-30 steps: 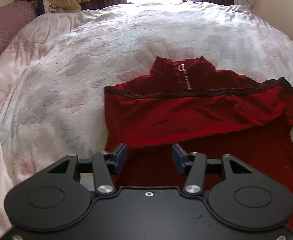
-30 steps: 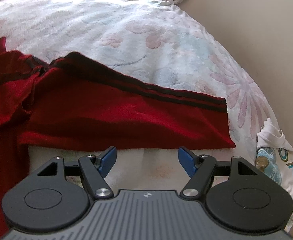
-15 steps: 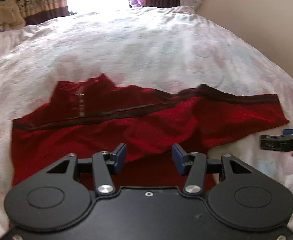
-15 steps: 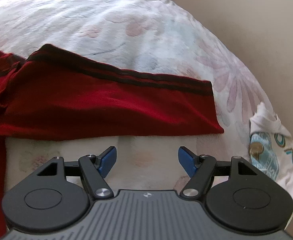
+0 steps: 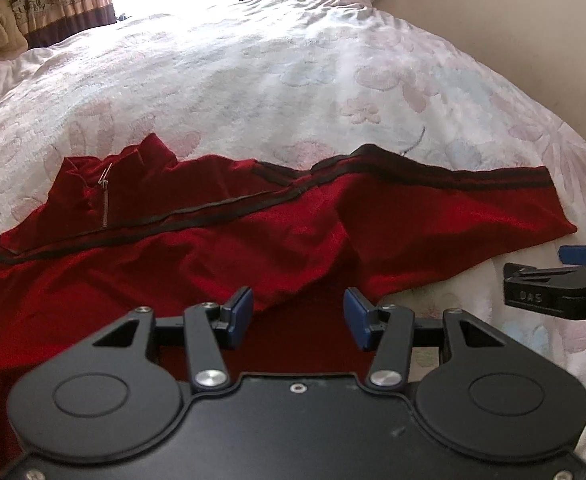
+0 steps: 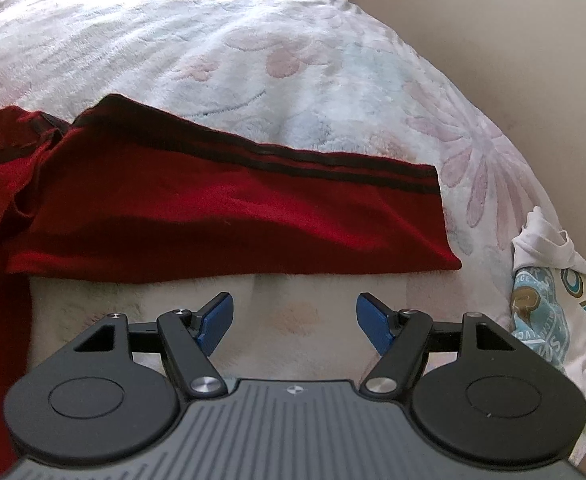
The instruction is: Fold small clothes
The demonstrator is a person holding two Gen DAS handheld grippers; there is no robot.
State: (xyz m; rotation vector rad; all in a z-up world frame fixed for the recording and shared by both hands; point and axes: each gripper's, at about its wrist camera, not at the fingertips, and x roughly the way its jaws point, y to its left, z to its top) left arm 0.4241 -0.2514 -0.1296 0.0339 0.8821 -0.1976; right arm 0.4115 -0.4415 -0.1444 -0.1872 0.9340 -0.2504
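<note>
Top: the red top (image 5: 181, 264) lies spread across the near part of the bed, collar and zip (image 5: 104, 196) toward the far left in the left wrist view, one sleeve (image 6: 229, 216) stretched out flat to the right.
Sleeve edge: its cuff ends short of the bed's right side; a dark stripe runs along its far edge.
Bed: a pale flowered blanket (image 5: 293, 80) covers it — wide bare stretch beyond the top, up to the curtains (image 5: 57, 0).
Right side: a plain wall (image 6: 513, 40) runs close along the bed; a white printed garment (image 6: 549, 288) lies bunched at that edge, apart from the cuff.
Near strip: bare blanket between the sleeve's near edge and the right gripper.
Left gripper (image 5: 297, 318): jaws partly open, over the top's red cloth near a folded edge — nothing gripped between the blue pads.
Right gripper (image 6: 295, 322): jaws wide, empty, over bare blanket just short of the sleeve; whether the tips touch the blanket cannot be told.
</note>
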